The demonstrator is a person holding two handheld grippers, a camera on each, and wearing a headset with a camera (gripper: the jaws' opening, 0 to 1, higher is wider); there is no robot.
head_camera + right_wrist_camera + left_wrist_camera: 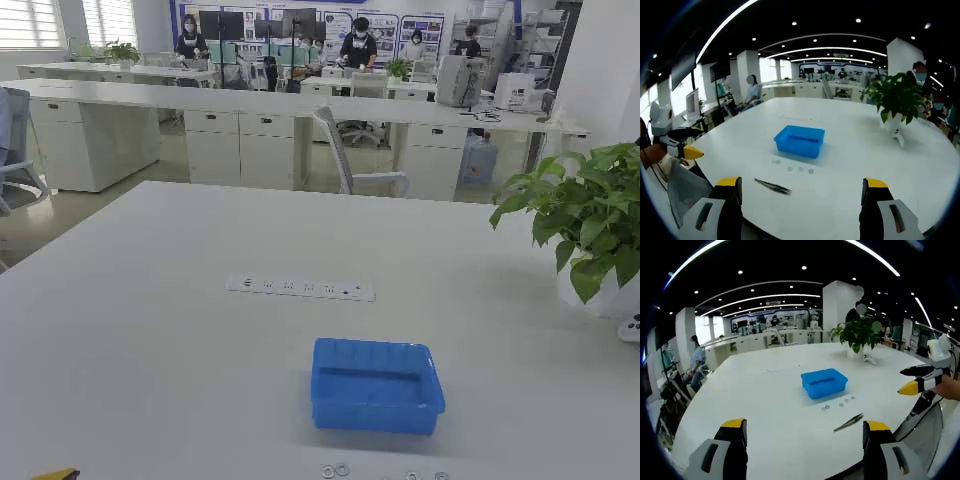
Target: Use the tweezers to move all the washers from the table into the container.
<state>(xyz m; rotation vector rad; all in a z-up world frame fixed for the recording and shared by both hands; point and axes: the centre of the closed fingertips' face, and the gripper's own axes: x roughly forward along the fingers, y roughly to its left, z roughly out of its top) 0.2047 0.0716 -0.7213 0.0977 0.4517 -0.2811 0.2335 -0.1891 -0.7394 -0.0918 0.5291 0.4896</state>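
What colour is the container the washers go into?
Blue. The container shows best in the head view.

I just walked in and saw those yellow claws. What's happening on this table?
A person holds a gripper in each hand over the white table. The left gripper and the right gripper are both open and carry nothing. The tweezers lie on the table, untouched. A few washers sit in a row near the blue container, which looks empty. No washer has gone in yet.

This is a big office: long white desks, a swivel chair, and people working at screens.
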